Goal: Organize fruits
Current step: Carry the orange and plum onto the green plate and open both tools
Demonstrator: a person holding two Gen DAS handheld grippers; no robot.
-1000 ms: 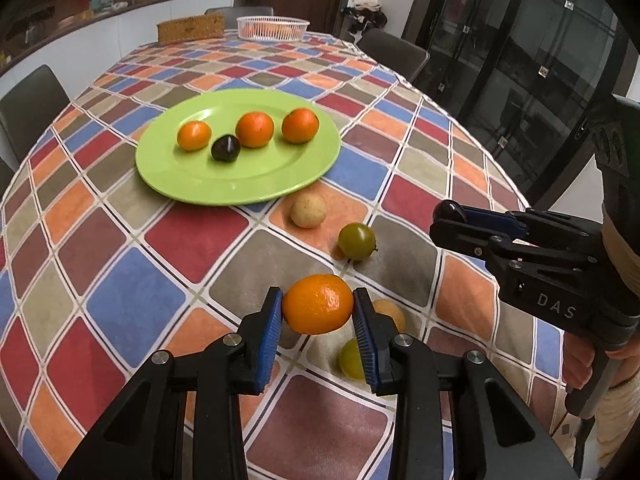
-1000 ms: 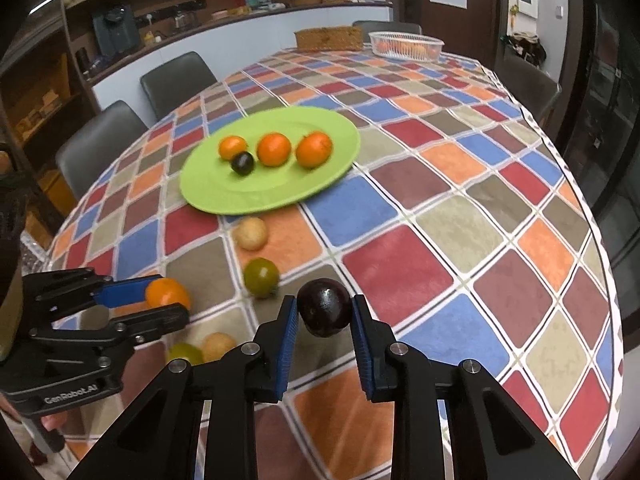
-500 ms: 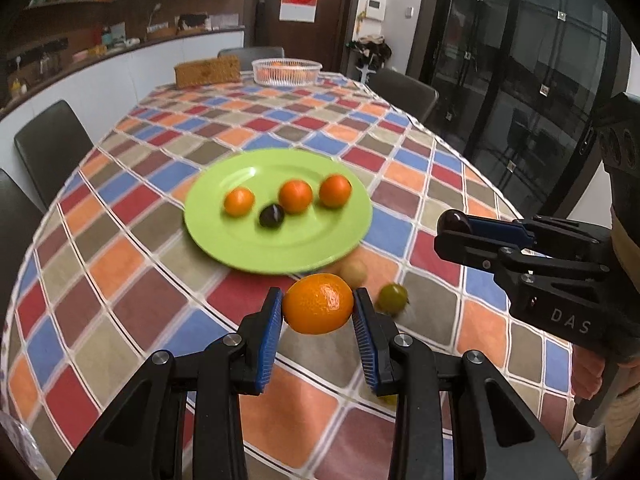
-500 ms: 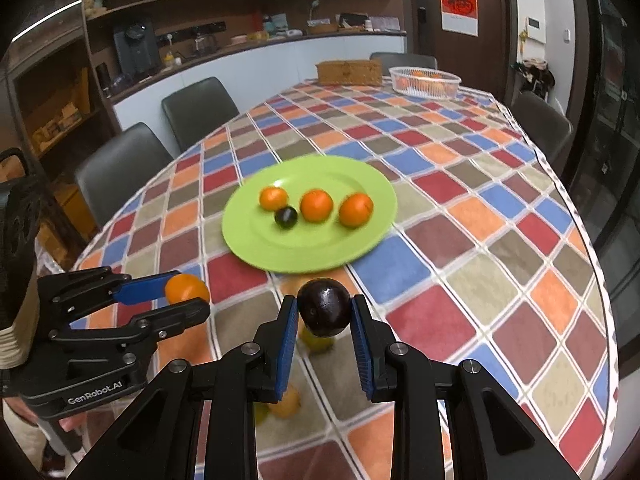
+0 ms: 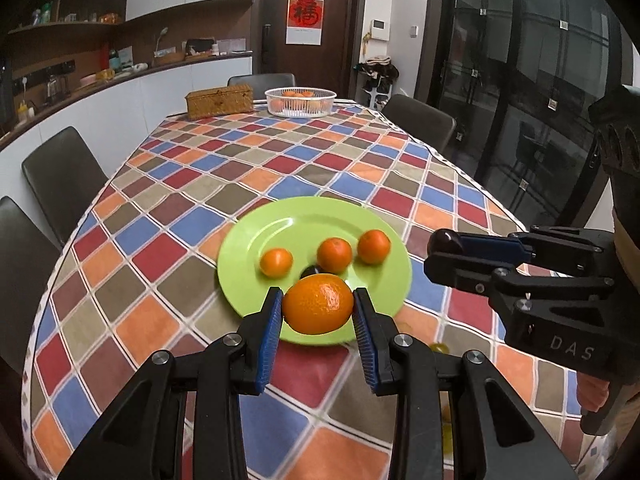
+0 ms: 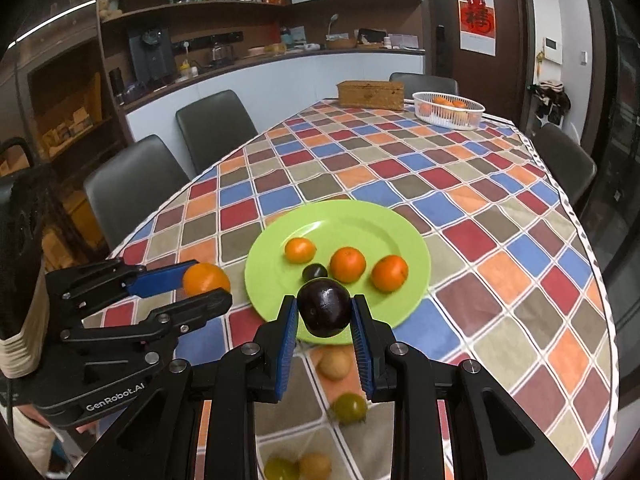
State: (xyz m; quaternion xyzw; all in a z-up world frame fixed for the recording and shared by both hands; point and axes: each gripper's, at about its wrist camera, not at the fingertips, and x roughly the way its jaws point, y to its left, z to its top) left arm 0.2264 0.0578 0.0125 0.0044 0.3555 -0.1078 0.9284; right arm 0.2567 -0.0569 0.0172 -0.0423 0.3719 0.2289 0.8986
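Lower centre of each view: left gripper (image 5: 318, 310) jaws clamp a round orange tangerine (image 5: 319, 303), right gripper (image 6: 324, 314) jaws clamp a dark purple plum (image 6: 324, 307) (both seemingly bound for the lime-green round plate (image 6: 276, 276)).

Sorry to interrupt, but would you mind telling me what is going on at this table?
A person is sorting fruit with two hand-held grippers. The left hand-held gripper grips an orange, the right hand-held gripper a dark plum. Both hang near the green plate, which holds three small oranges and one dark fruit.

both wrist views look down at the green plate (image 5: 256, 240)
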